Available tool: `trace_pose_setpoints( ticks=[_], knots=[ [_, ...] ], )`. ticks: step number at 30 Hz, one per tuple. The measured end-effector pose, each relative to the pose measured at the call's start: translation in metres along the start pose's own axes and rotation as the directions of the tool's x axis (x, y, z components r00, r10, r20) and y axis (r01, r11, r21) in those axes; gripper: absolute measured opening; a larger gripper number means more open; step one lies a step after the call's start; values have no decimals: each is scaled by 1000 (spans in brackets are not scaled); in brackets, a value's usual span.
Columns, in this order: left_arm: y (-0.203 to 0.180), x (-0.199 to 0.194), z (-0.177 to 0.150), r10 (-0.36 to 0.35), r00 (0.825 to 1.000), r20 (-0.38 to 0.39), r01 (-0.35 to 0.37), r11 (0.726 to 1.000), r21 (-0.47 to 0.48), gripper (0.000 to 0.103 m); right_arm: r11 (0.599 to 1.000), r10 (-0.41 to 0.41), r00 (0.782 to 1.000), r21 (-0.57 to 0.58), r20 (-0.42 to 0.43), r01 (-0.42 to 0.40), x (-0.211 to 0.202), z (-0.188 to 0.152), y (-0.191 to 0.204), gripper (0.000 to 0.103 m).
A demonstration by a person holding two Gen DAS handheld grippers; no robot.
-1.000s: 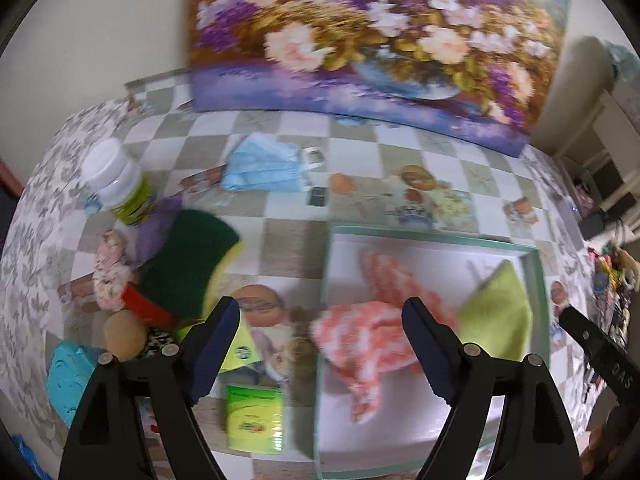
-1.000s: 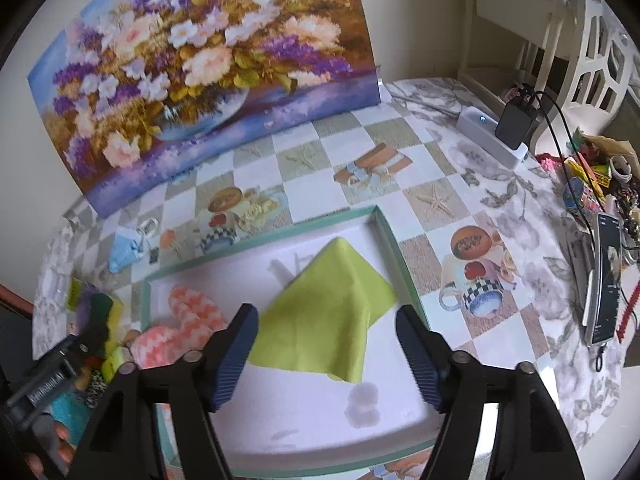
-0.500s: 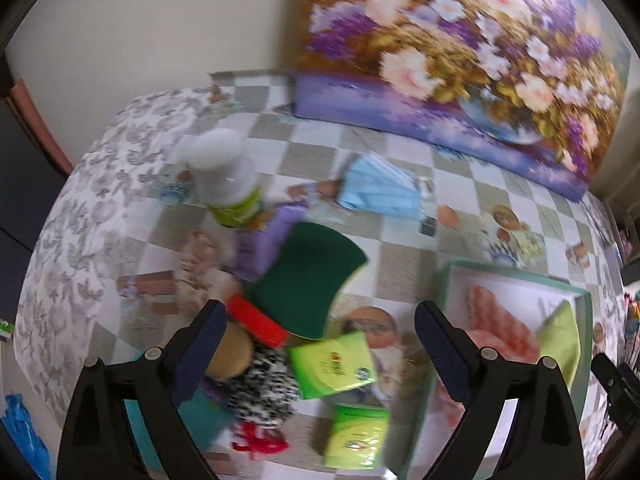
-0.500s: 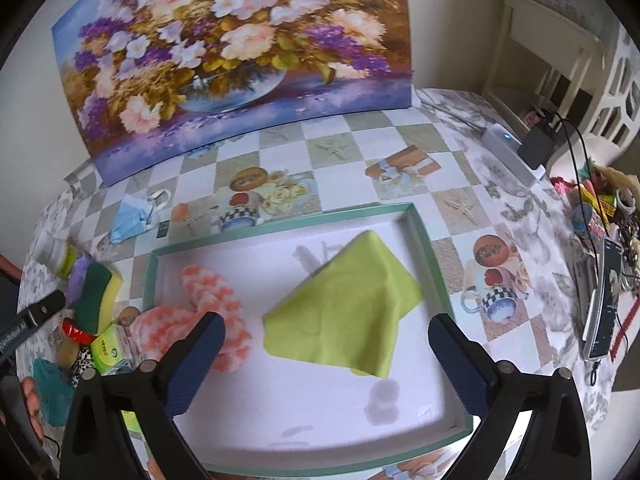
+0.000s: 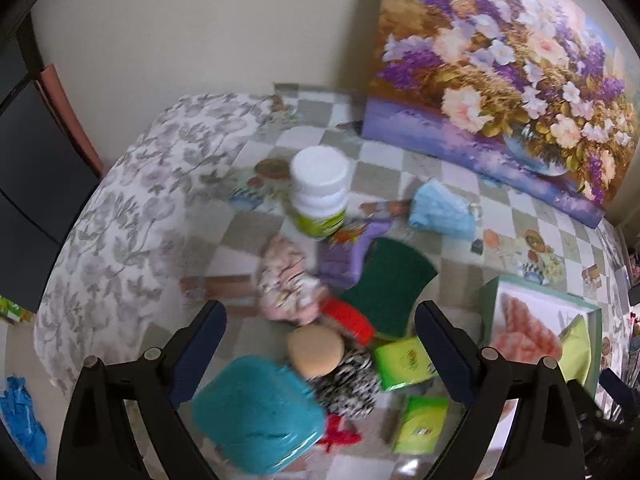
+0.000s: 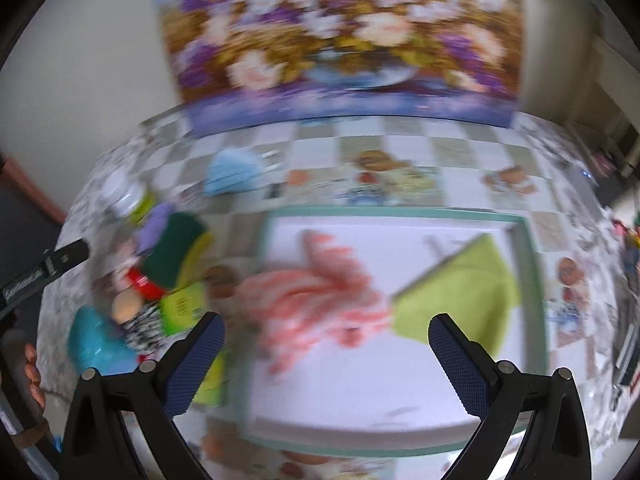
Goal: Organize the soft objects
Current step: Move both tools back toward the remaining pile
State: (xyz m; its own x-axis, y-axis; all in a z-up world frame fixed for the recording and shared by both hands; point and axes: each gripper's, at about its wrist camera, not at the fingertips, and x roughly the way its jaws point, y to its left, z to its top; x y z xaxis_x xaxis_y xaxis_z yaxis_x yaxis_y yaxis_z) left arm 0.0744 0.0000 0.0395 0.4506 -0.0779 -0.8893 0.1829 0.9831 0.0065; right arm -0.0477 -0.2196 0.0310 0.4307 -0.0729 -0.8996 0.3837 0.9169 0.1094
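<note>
My left gripper (image 5: 320,316) stands open over a heap of soft things: a teal sponge (image 5: 256,412), a tan round pad (image 5: 316,350), a black-and-white cloth (image 5: 348,380), a green scouring sponge (image 5: 384,280), a pink floral cloth (image 5: 288,284) and a purple cloth (image 5: 344,260). Nothing is pressed between its pads. My right gripper (image 6: 326,328) hangs open above the white tray (image 6: 400,213), where a pink knit cloth (image 6: 320,296) and a lime cloth (image 6: 460,296) lie. The right view is blurred. The tray (image 5: 490,300) also shows at the right of the left view.
A white-capped bottle (image 5: 320,192) stands behind the heap, and a blue face mask (image 5: 440,210) lies further back. Two green packets (image 5: 404,362) lie between heap and tray. A flower painting (image 5: 500,60) leans on the wall. The table edge (image 5: 60,280) drops off at the left.
The left gripper has swung left from the tray to the heap. The right gripper has slid left from the lime cloth towards the pink knit cloth. Both pairs of jaws stand wider.
</note>
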Motion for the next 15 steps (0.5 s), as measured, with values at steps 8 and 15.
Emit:
trace_pose_setpoints(
  ticks=[8,15],
  knots=[
    [29,11,-9,-92,991,-93,84,993,-87,95,993,82,993,-76,-85,-89,24,-16,54,103],
    [28,37,-16,-68,982,-176,56,996,-69,95,986,120,976,-90,-181,-138,53,-30,77,101]
  ],
)
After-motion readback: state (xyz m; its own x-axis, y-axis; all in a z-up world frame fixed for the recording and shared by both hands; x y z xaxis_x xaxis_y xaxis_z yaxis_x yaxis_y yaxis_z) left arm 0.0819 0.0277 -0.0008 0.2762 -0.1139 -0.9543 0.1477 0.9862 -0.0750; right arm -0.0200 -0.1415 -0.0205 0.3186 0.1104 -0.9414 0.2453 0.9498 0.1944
